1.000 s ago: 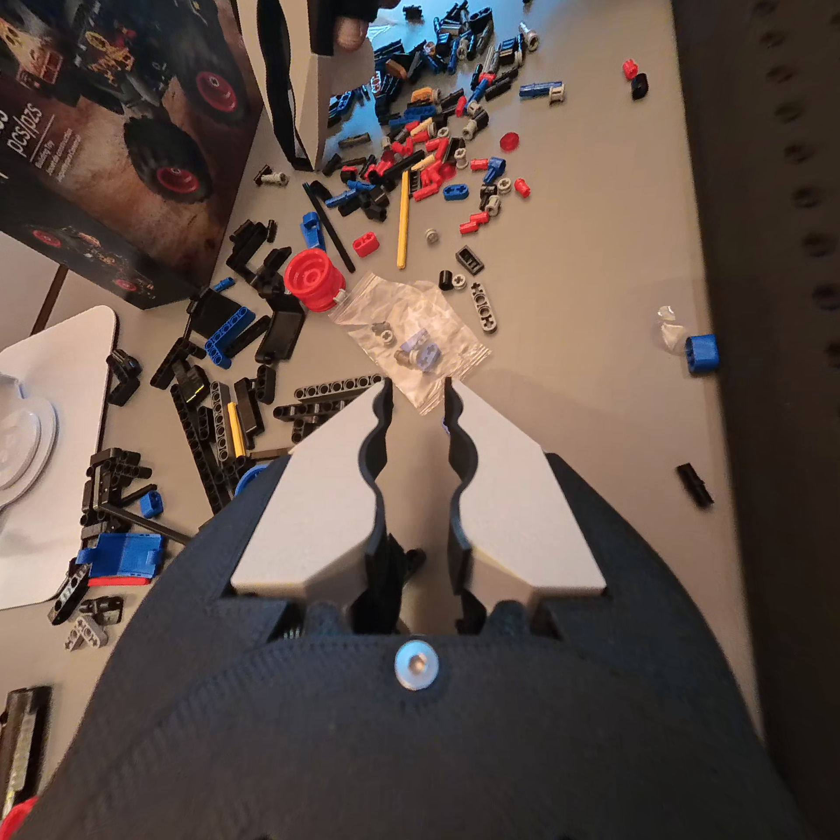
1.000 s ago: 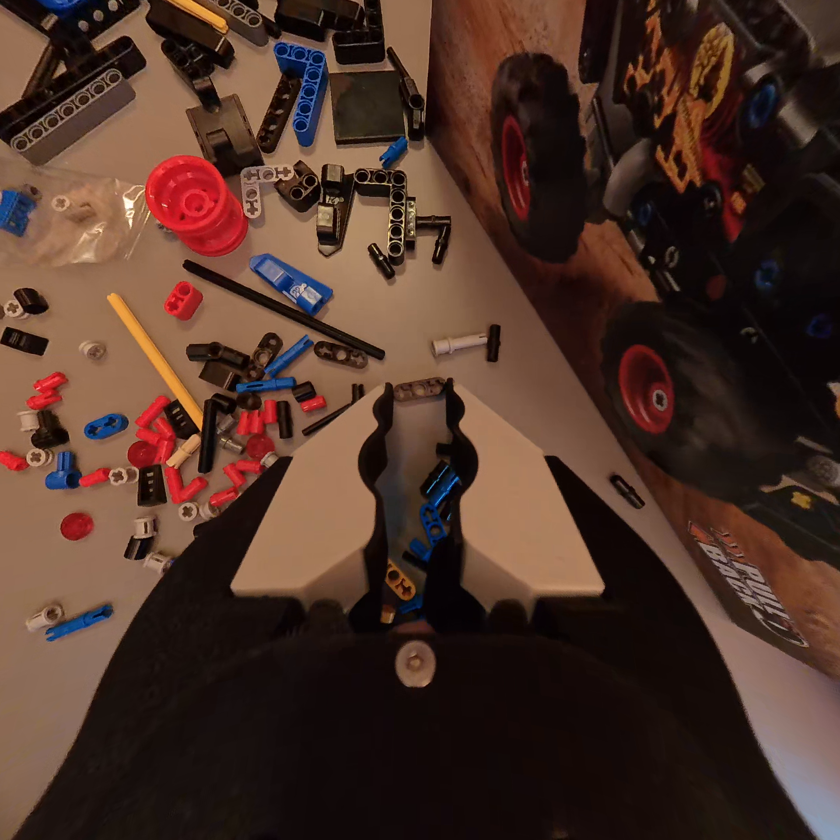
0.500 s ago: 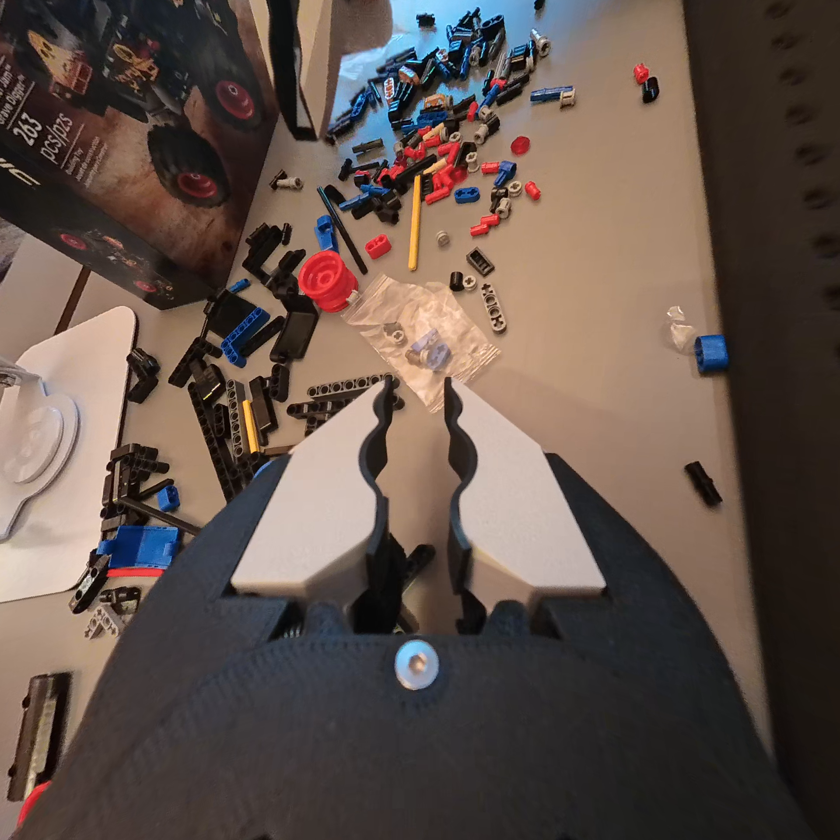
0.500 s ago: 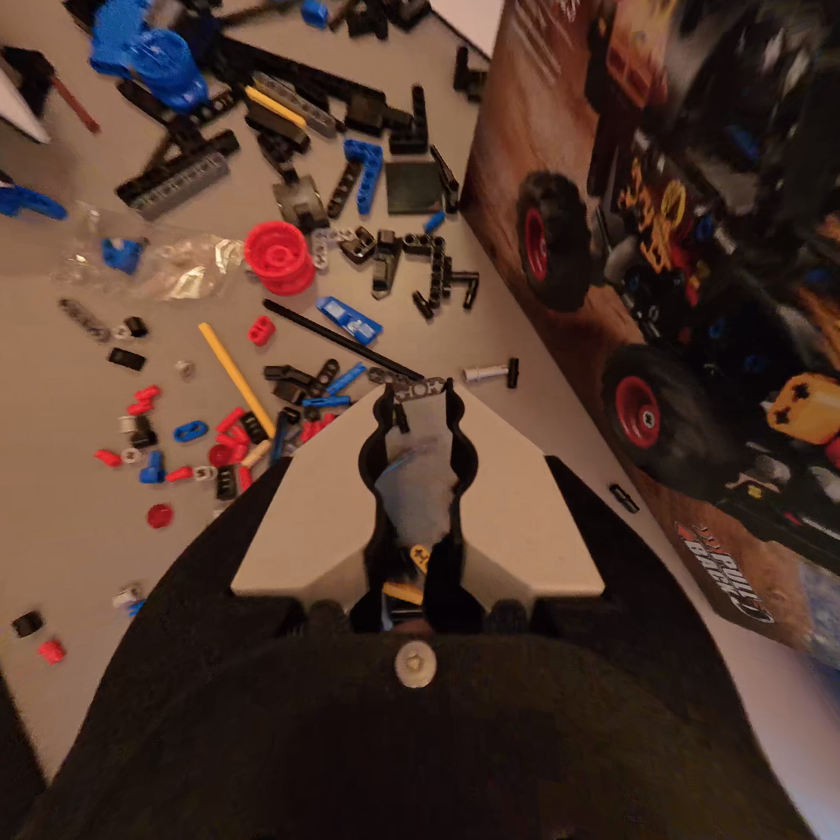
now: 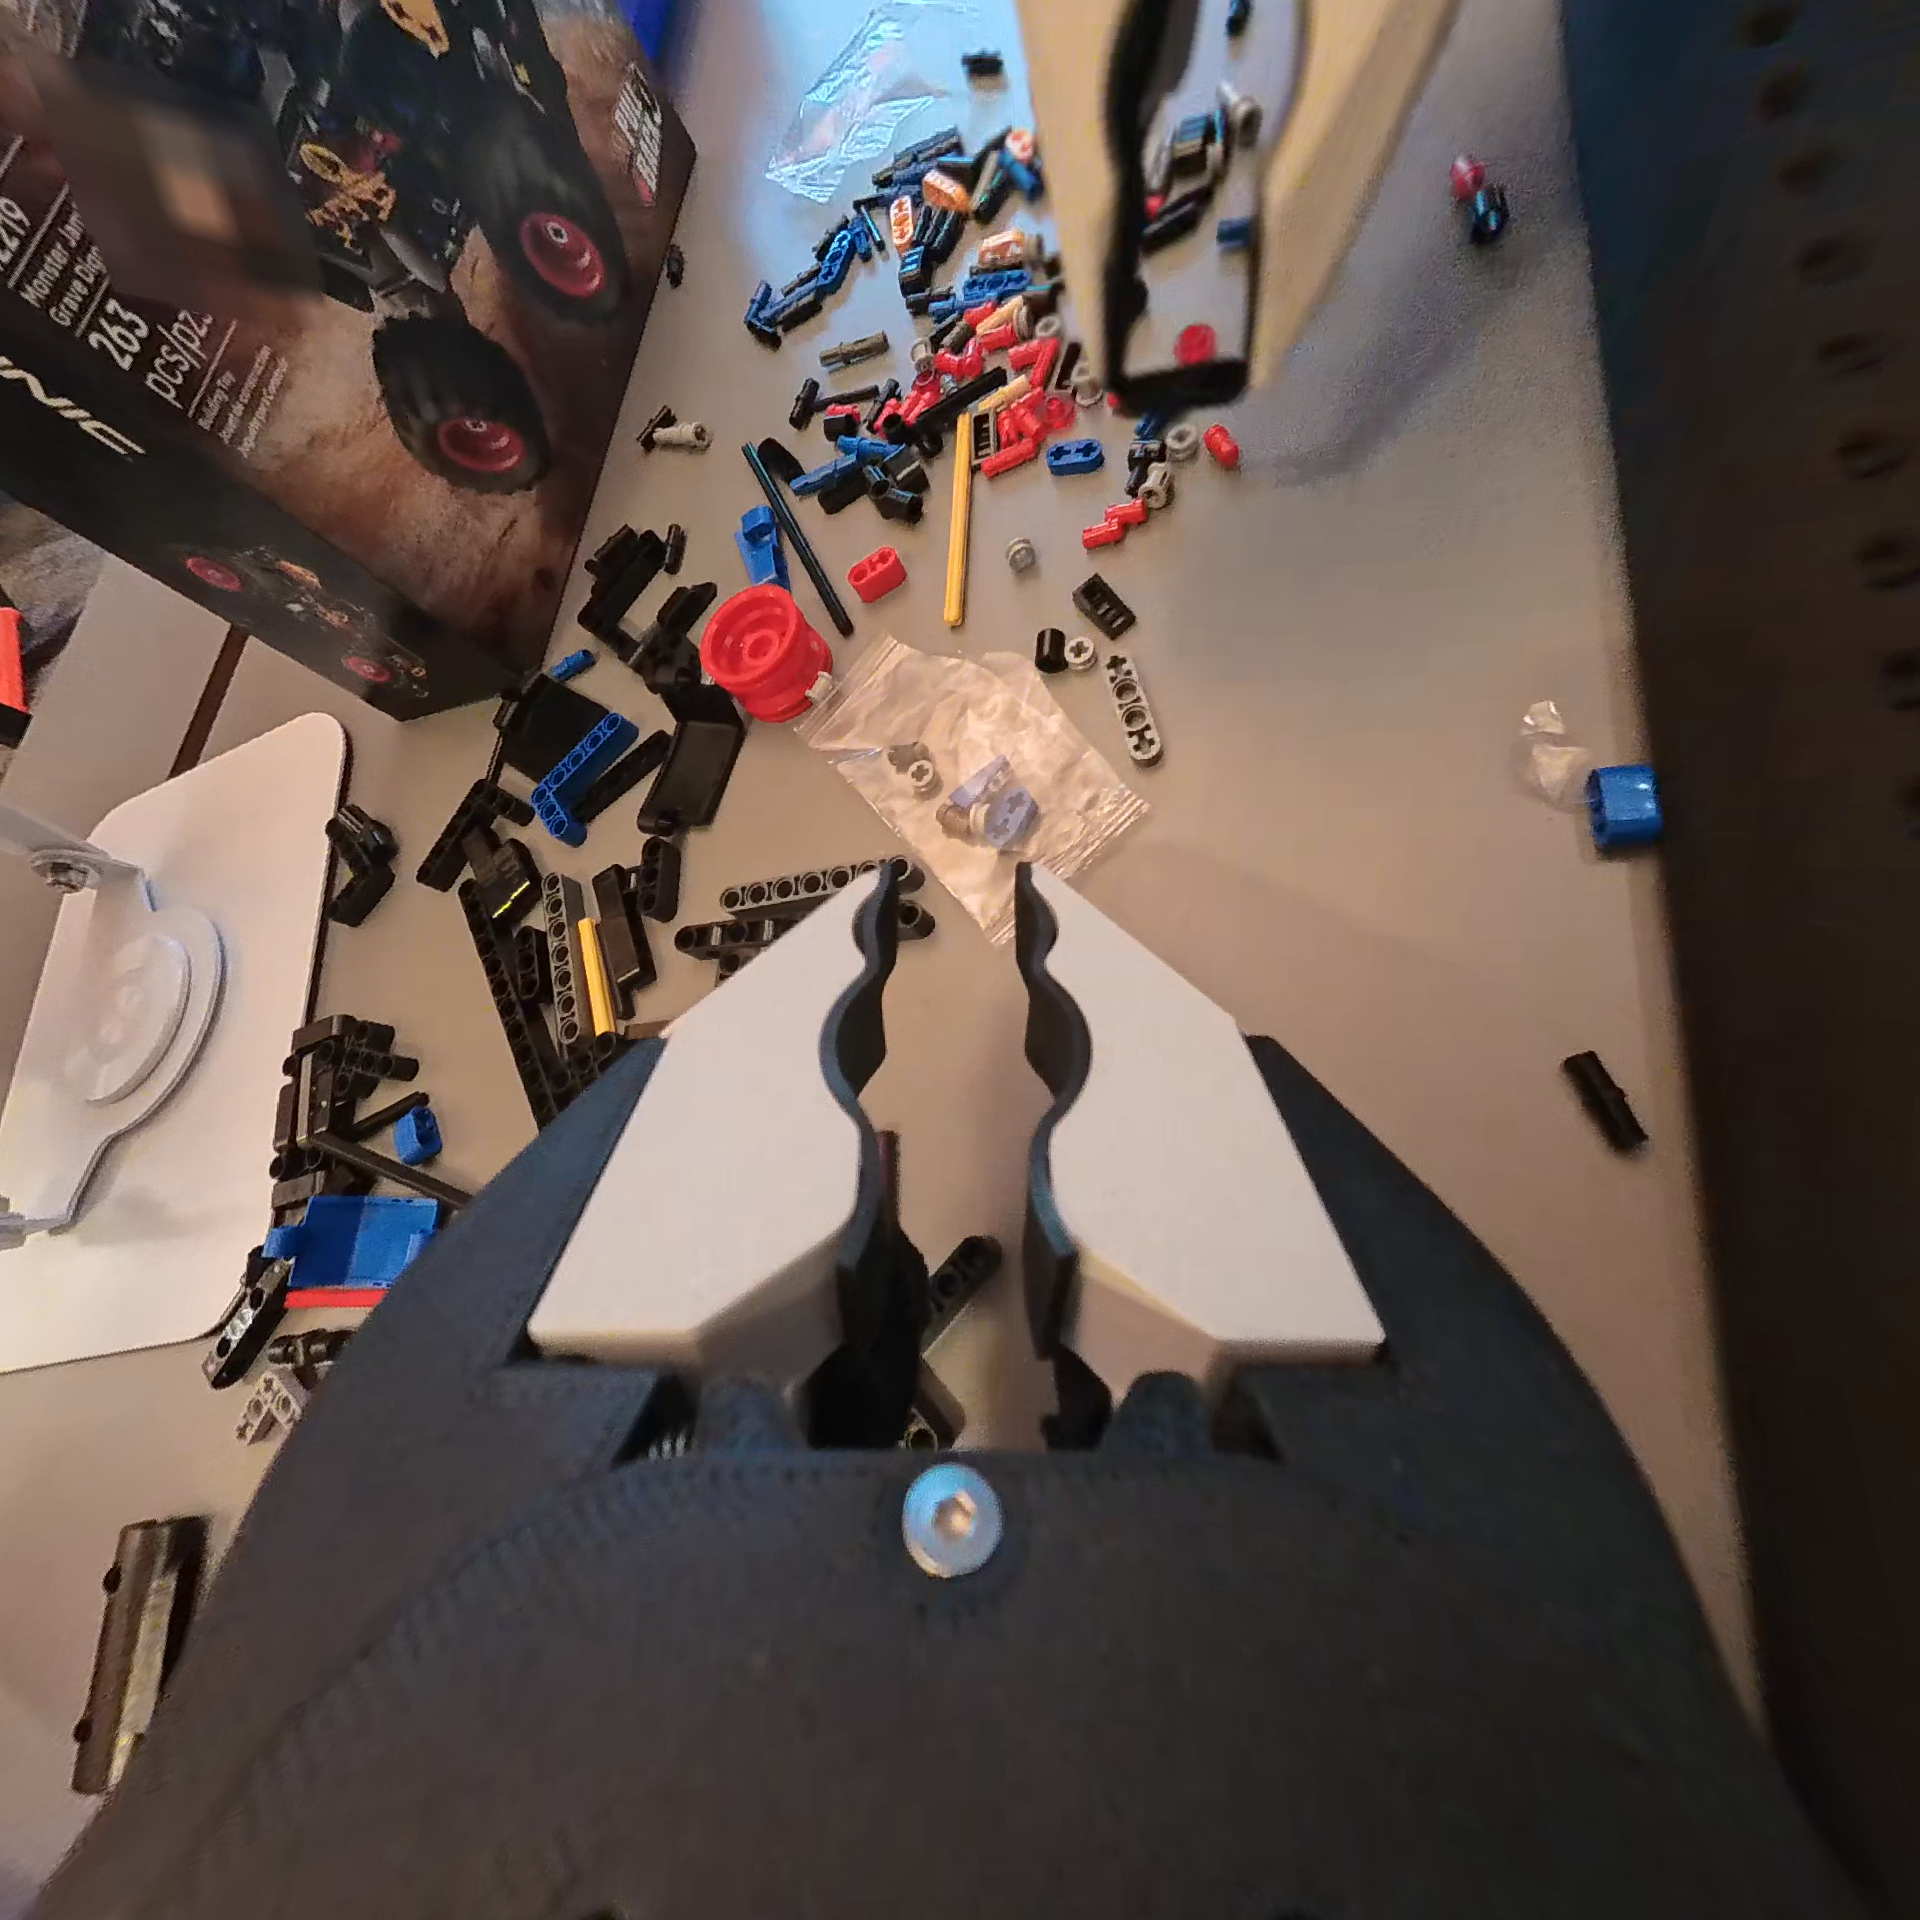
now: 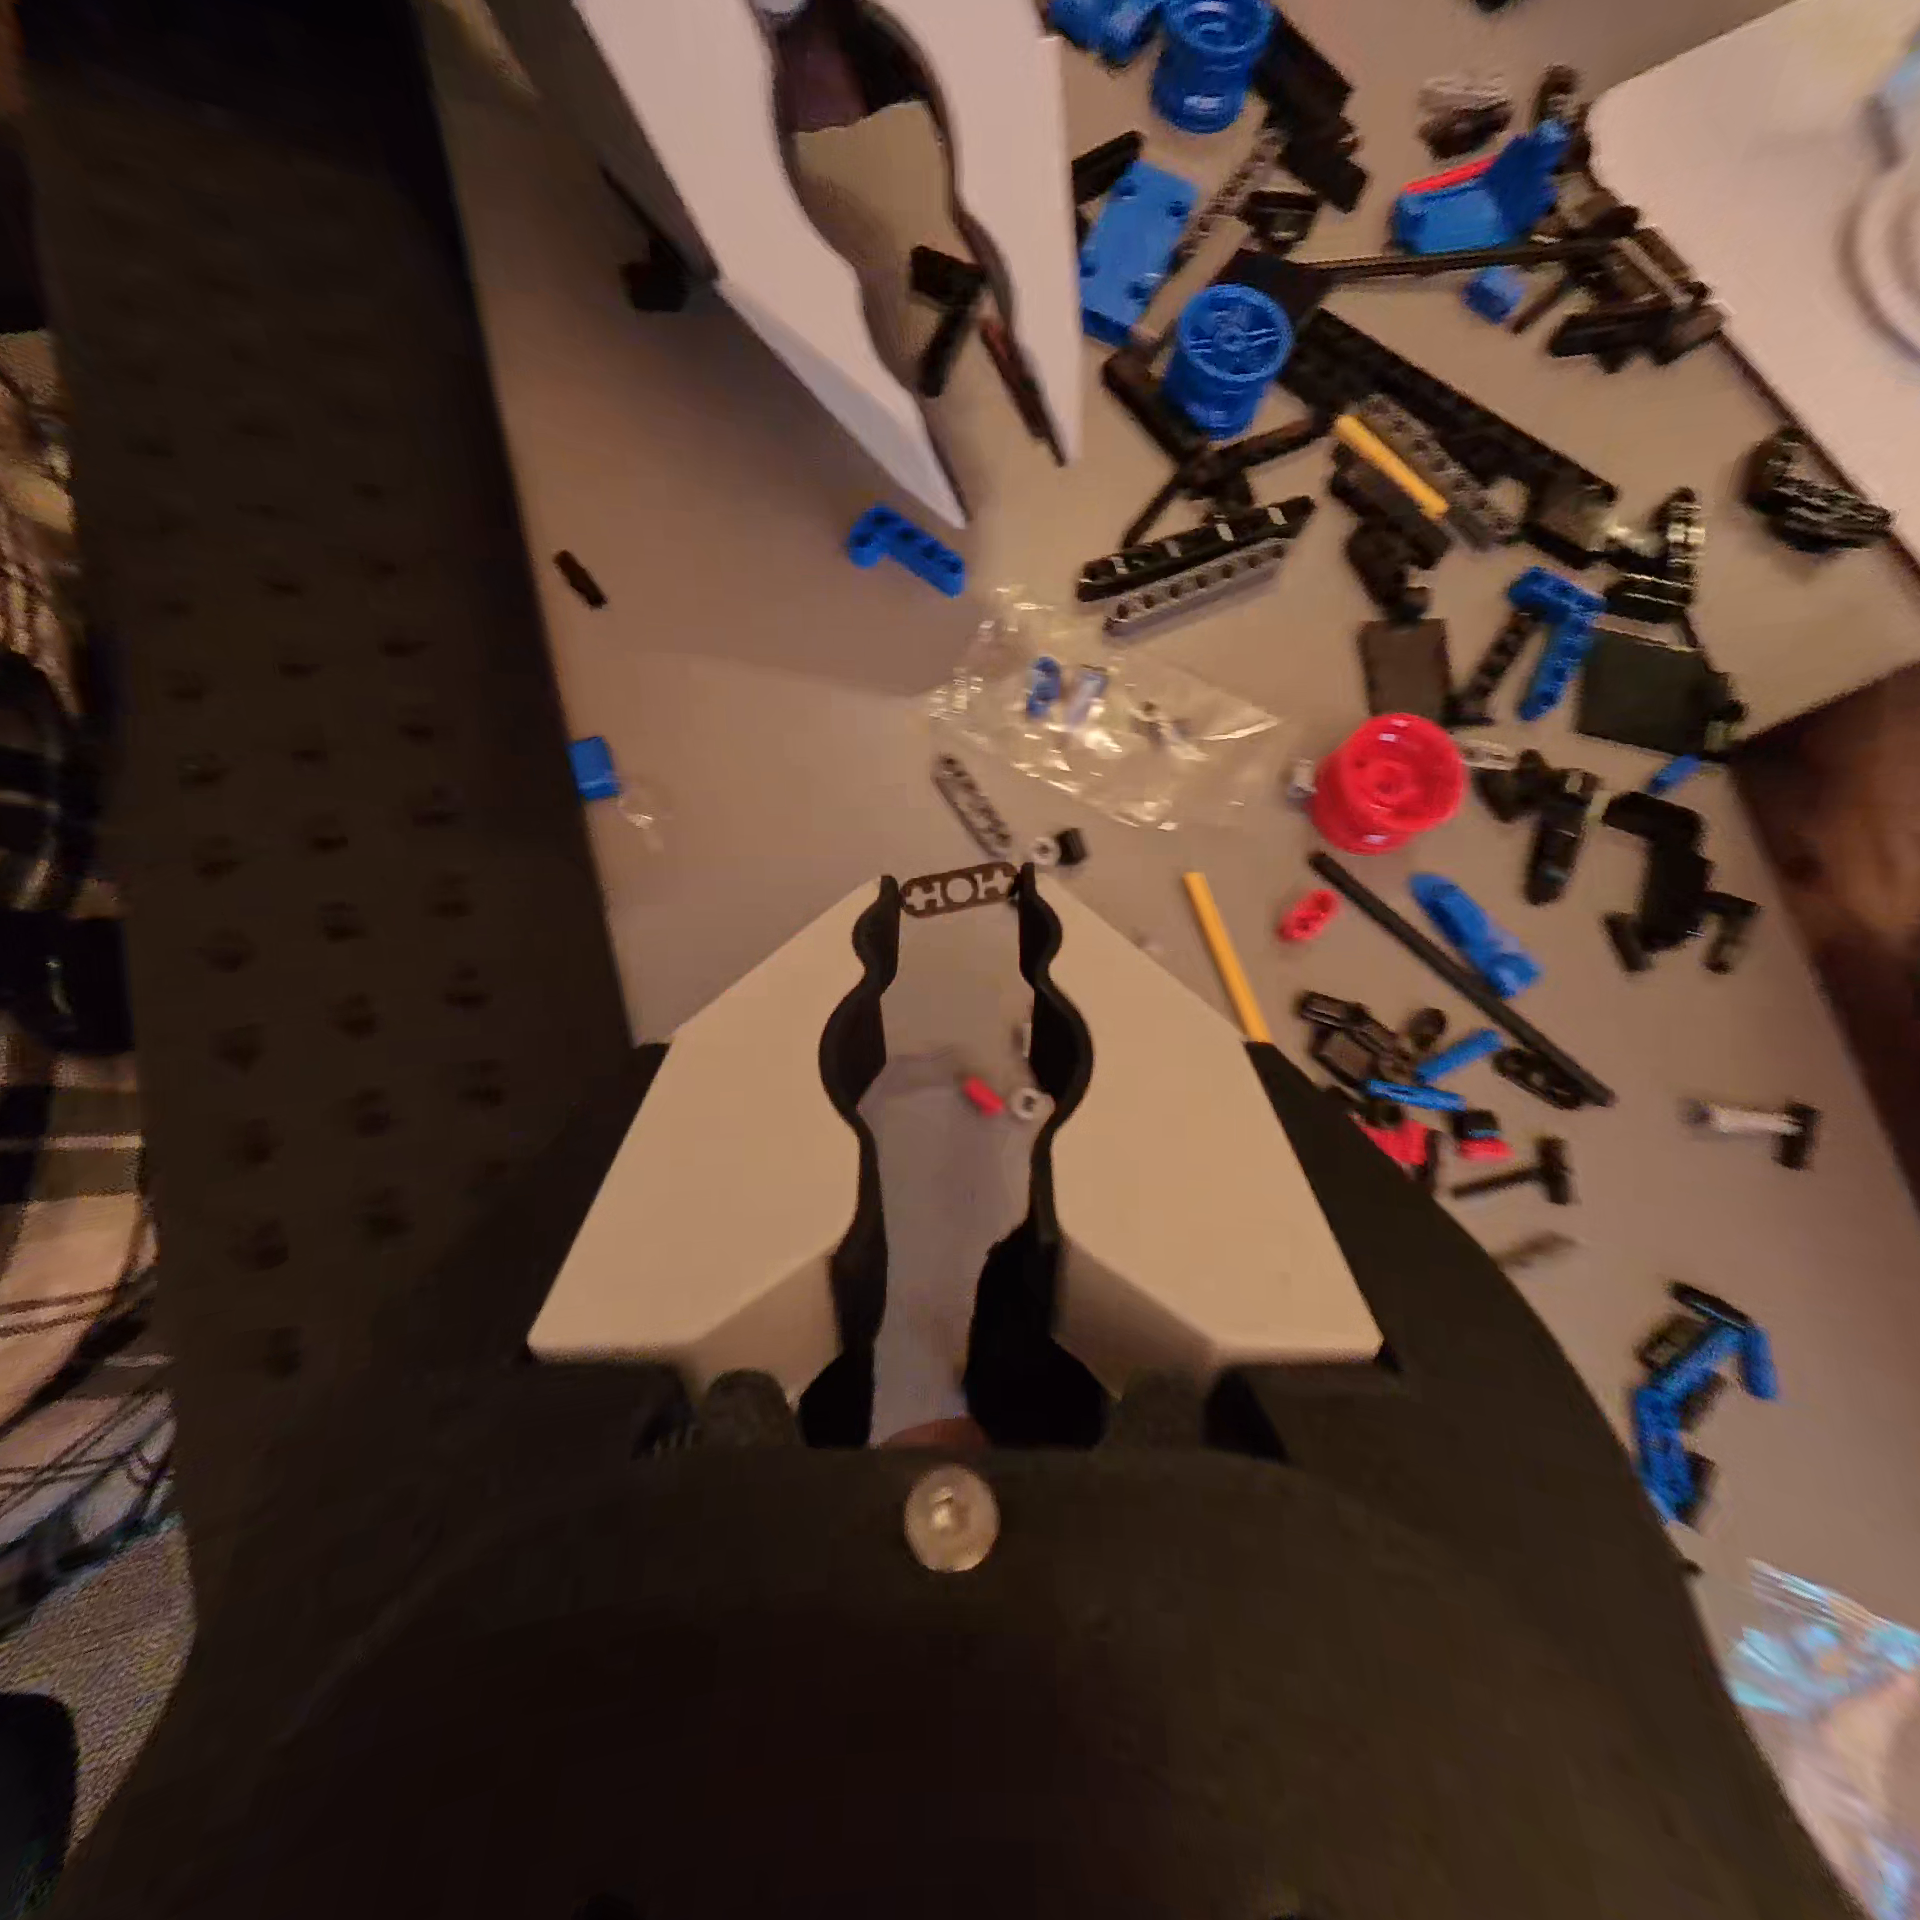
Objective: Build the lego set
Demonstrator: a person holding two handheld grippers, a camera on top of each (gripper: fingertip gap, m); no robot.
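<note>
**Tiny grey link pinched, parts everywhere**

Grey tabletop [image 5: 1351,644] is where we're working, and it's a proper mess of small plastic bricks. Our right gripper [image 6: 956,894] has its jaws pinching a short dark grey three-hole liftarm [image 6: 957,894] right at the fingertips, held crosswise above the table. In the left wrist view that same gripper shows blurred at the top [image 5: 1179,390], hanging over the heap of little red, blue and black pins [image 5: 977,384].

Our left gripper [image 5: 948,883] has its jaws spread a bit with nothing between them, tips just at the edge of a clear plastic zip bag [image 5: 977,779] holding a few grey and pale blue bits. Touching the bag's far corner is a red wheel hub [image 5: 767,665], and past that lie a long yellow axle [image 5: 958,520] and a thin black rod [image 5: 798,535]. A second grey three-hole liftarm [image 5: 1135,709] lies flat just beside the bag.

Left of all this we've got the dark cardboard set box with a monster truck picture [image 5: 343,343], a cluster of long black beams [image 5: 551,966], and a white board [image 5: 166,1049] at the table's edge. A blue cylindrical piece [image 5: 1623,805] sits near the right edge by the dark perforated panel [image 5: 1787,727]. From the right wrist view, two blue wheel hubs [image 6: 1226,353] sit among the black beams.
</note>
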